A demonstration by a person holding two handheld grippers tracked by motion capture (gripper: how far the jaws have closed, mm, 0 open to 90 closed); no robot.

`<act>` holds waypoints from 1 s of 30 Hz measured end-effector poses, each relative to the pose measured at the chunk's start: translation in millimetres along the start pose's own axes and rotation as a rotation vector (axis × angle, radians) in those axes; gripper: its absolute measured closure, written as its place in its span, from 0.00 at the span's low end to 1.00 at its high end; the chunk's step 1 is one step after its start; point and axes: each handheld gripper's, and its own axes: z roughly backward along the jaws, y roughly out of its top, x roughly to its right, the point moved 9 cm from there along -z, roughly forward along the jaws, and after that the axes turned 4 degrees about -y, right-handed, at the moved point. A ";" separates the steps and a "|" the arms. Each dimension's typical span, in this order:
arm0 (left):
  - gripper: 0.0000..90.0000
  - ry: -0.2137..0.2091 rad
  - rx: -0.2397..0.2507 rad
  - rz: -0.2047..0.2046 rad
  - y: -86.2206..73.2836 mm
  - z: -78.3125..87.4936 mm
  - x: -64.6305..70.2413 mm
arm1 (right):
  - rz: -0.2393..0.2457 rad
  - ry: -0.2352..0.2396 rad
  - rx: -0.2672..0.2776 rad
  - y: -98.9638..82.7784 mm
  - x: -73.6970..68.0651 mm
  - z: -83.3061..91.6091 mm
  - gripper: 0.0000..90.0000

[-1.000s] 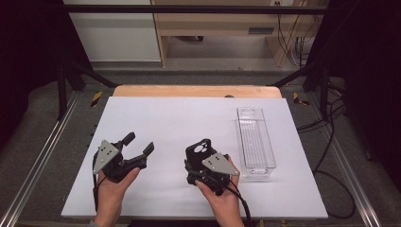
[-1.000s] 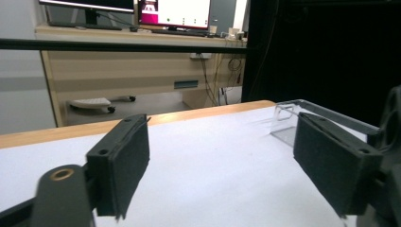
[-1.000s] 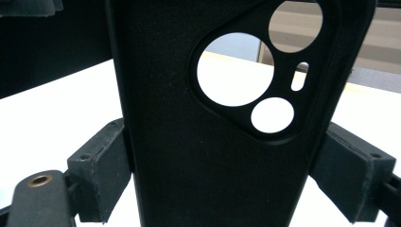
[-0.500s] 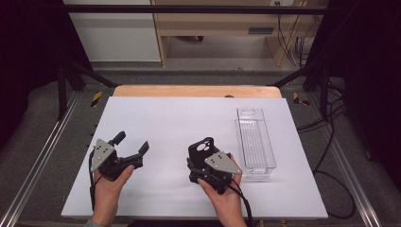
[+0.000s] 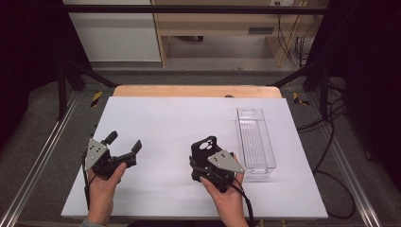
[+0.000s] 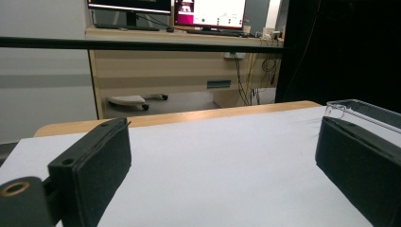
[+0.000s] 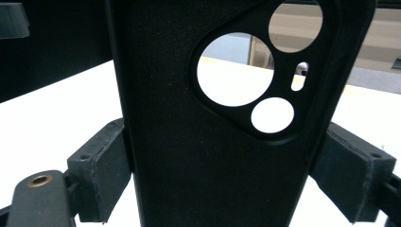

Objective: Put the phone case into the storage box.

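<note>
The right tool (image 5: 204, 158) grips the black phone case (image 5: 204, 147) by its edges above the surface (image 5: 179, 123); keep it upright. The left tool (image 5: 124, 143), jaws just opened wide, is empty. The clear tray (image 5: 255, 137) beyond is probably the destination.

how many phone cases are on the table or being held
1. A black phone case stands gripped between the jaws of the right tool, just left of the clear tray. The tray looks empty through its clear walls.
</note>
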 end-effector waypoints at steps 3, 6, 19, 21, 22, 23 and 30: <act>0.05 0.011 -0.003 -0.008 -2.3 0.8 -5.1 | -0.008 -0.003 0.000 0.2 1.8 -0.3 0.16; 0.05 0.011 -0.010 -0.005 -5.3 -0.3 -8.0 | -0.012 -0.006 0.000 0.3 4.6 -0.9 0.16; 0.05 0.016 -0.015 -0.016 -8.3 -1.1 -9.3 | -0.022 -0.030 0.012 4.8 15.7 1.3 0.16; 0.05 0.012 -0.016 -0.012 -9.1 -1.3 -9.6 | -0.039 -0.030 0.018 5.9 15.9 1.5 0.16; 0.05 0.010 -0.016 -0.007 -9.9 -1.9 -9.4 | -0.040 -0.032 0.020 6.4 16.0 1.4 0.16; 0.05 0.006 -0.020 -0.006 -11.0 -2.6 -9.2 | -0.041 -0.036 0.022 6.7 16.6 1.0 0.16; 0.05 -0.002 -0.026 -0.012 -12.5 -2.8 -8.0 | -0.044 -0.052 0.023 6.5 20.3 -1.1 0.16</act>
